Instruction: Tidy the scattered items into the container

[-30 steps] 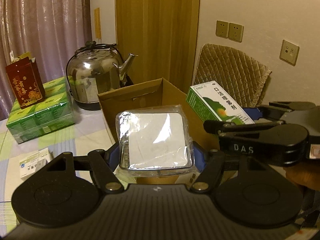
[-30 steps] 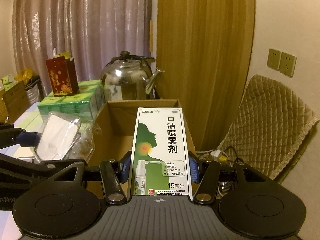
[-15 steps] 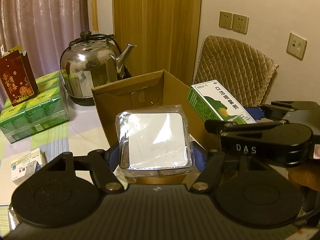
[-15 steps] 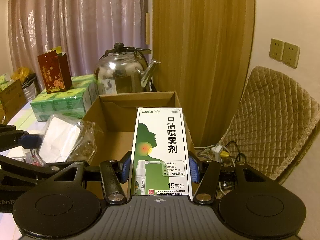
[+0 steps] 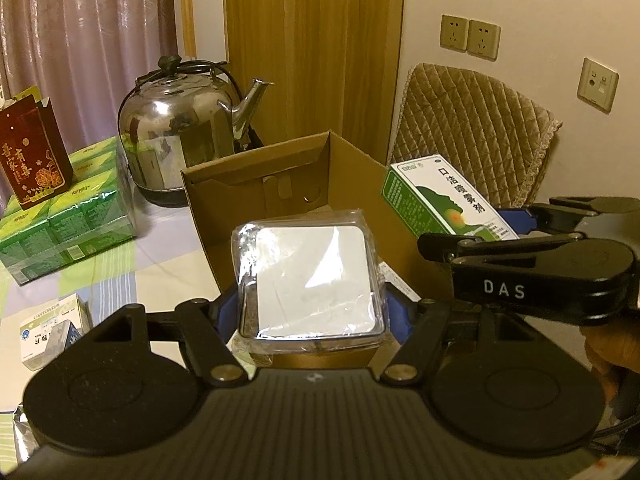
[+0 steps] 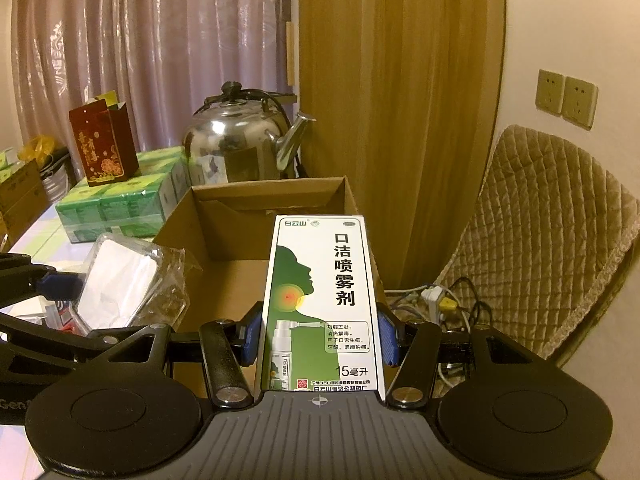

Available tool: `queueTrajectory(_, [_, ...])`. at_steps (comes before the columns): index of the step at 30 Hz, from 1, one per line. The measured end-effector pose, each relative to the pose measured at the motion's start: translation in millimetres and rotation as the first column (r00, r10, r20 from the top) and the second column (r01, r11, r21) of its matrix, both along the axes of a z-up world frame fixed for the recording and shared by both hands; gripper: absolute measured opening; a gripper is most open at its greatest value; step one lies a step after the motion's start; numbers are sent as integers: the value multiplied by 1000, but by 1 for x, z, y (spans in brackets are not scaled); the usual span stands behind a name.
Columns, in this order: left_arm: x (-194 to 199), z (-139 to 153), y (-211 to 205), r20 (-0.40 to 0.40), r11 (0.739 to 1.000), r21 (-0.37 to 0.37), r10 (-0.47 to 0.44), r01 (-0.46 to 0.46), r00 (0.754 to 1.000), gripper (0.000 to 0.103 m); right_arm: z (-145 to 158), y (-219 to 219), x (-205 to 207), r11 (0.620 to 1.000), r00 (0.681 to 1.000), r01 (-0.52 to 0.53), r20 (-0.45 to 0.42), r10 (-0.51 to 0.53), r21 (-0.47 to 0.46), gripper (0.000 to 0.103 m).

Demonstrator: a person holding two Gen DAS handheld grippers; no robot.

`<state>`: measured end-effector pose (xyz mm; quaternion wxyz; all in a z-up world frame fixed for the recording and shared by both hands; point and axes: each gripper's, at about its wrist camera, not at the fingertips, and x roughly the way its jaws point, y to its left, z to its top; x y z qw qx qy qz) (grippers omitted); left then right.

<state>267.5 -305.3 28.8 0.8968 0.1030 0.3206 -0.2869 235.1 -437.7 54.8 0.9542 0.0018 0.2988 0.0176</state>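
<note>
From my left wrist, my left gripper [image 5: 312, 312] has its jaws clamped on a plastic-wrapped white packet [image 5: 314, 280], now carried closer to the open cardboard box [image 5: 256, 200] near the tabletop's far edge. A small medicine carton [image 5: 52, 328] waits at the left edge.

From my right wrist, my right gripper [image 6: 320, 340] grips the green spray box [image 6: 322, 304], nearer the cardboard box's [image 6: 236, 248] mouth; releases seem next.
</note>
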Motion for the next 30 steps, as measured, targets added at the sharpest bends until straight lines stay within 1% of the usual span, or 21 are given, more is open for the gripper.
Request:
queueTrajectory(1, [0,-1,0,-2,1000,2,1,-1,1000,68,0,0,0,1000,1000,0,0,0,0,53])
queueTrajectory(3, [-1,0,1,11,1000,5,7,-8,1000,76,0,0,0,1000,1000,1,-1,-1,0,53])
queueTrajectory(9, [-3,6,9,31,1000,-3,20,-20,999,76,-1,-1,-2,1000,1000,4,1,-4,2,53])
queueTrajectory(16, [-5,8,23,31,999,-6,40,-40,999,76,-1,2,-4,1000,1000,-3,1,3,4,53])
queueTrajectory(30, [-10,10,35,25,998,-12,55,-55,998,76,0,15,-2,1000,1000,-25,-8,25,1,53])
